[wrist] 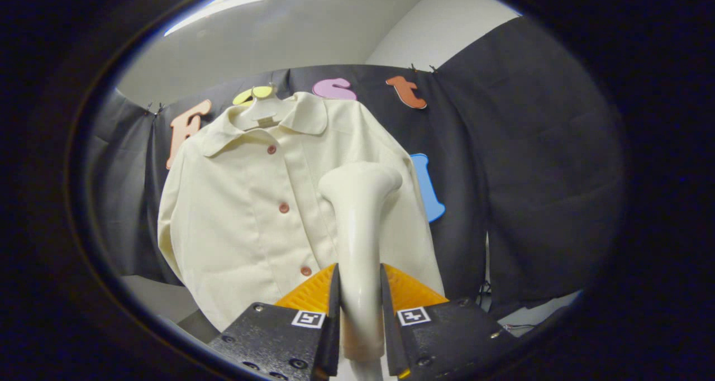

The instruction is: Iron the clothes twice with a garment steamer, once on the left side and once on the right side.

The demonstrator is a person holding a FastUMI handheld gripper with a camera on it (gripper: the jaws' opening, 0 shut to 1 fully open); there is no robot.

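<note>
Right now the gripper (pixel 359 291) is clamped on the steamer (pixel 357 224), both fingers pressing its handle from either side. Its flared head rises ahead of the fingers, in front of the shirt's (pixel 246 202) right half. That cream shirt, with reddish buttons (pixel 284 207), hangs from a hanger (pixel 262 113) against the dark cloth wall (pixel 530 174) beyond the fingers

Steamer (pixel 359 224) fills the jaws; shirt (pixel 251 202) hangs just beyond.
</note>
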